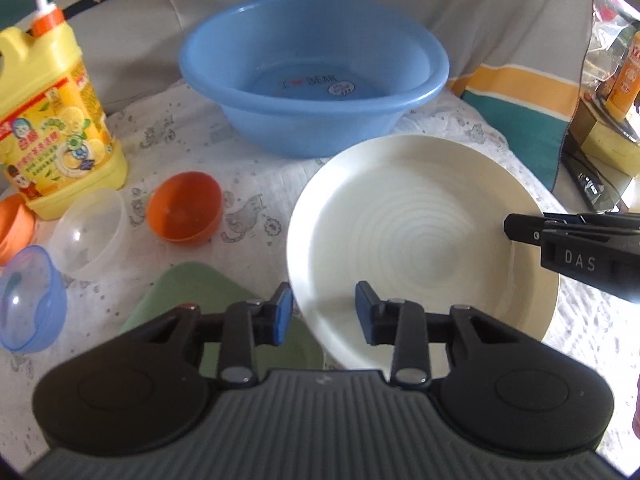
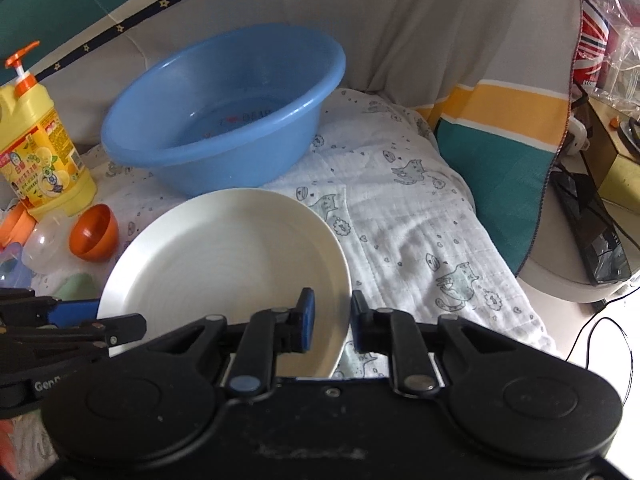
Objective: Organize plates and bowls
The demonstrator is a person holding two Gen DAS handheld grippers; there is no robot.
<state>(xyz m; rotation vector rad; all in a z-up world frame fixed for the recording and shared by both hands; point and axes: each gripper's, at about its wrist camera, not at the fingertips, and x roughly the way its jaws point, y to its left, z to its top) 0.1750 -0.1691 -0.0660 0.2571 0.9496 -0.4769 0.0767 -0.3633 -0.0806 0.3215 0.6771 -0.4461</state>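
Both pairs of fingers straddle the rim of the white plate [image 1: 420,236]; the left gripper [image 1: 324,312] has one pad under the near-left edge and one over it, and whether they already press I cannot tell; the right gripper [image 2: 330,320] looks clamped on the right edge, one finger on each face; the plate is tilted above the printed cloth [image 2: 400,200], over the green tray [image 1: 192,292] and just in front of the blue basin [image 1: 312,76]; an orange bowl [image 1: 186,208], a clear bowl [image 1: 90,232] and a small blue bowl [image 1: 28,300] lie left of it, beside the soap bottle [image 1: 52,120]; I judge the step is carrying the plate with two grippers; next it needs a firm left grip and a level move to its place
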